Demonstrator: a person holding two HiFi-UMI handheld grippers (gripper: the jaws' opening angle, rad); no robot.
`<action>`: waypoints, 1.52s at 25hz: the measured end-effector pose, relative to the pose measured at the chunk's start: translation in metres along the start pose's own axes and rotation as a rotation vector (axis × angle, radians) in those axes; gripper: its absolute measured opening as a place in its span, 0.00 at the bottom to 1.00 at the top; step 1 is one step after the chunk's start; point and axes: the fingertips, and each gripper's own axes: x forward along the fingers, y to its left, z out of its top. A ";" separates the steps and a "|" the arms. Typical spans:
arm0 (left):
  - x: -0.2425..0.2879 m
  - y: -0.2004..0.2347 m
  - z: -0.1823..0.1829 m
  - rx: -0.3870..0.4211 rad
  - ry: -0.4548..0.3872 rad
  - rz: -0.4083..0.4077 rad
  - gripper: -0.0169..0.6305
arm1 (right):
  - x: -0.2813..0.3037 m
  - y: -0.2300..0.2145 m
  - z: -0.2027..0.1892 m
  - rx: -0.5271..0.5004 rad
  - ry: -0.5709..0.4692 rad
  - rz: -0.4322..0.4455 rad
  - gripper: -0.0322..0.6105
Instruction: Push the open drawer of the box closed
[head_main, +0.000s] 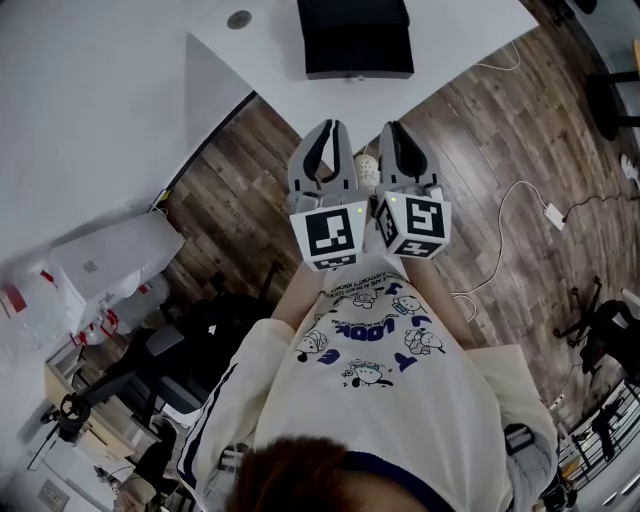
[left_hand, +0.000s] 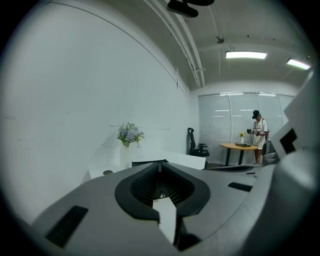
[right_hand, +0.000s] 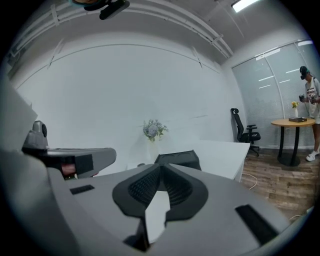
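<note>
While abreast (closed): left gripper (head_main: 327, 128), right gripper (head_main: 399, 130).

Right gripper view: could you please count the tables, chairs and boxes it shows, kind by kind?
Tables: 2, the white table and the round wooden table
Chairs: 1, the office chair
Boxes: 1, the black box
Total: 4
</note>
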 end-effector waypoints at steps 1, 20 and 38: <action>0.004 0.001 -0.001 0.004 0.006 0.003 0.07 | 0.004 -0.001 0.000 0.005 0.002 0.005 0.11; 0.086 0.026 -0.028 -0.019 0.094 0.126 0.07 | 0.096 -0.023 -0.019 -0.019 0.112 0.099 0.12; 0.119 0.031 -0.069 -0.037 0.178 0.147 0.07 | 0.134 -0.034 -0.060 -0.005 0.231 0.136 0.12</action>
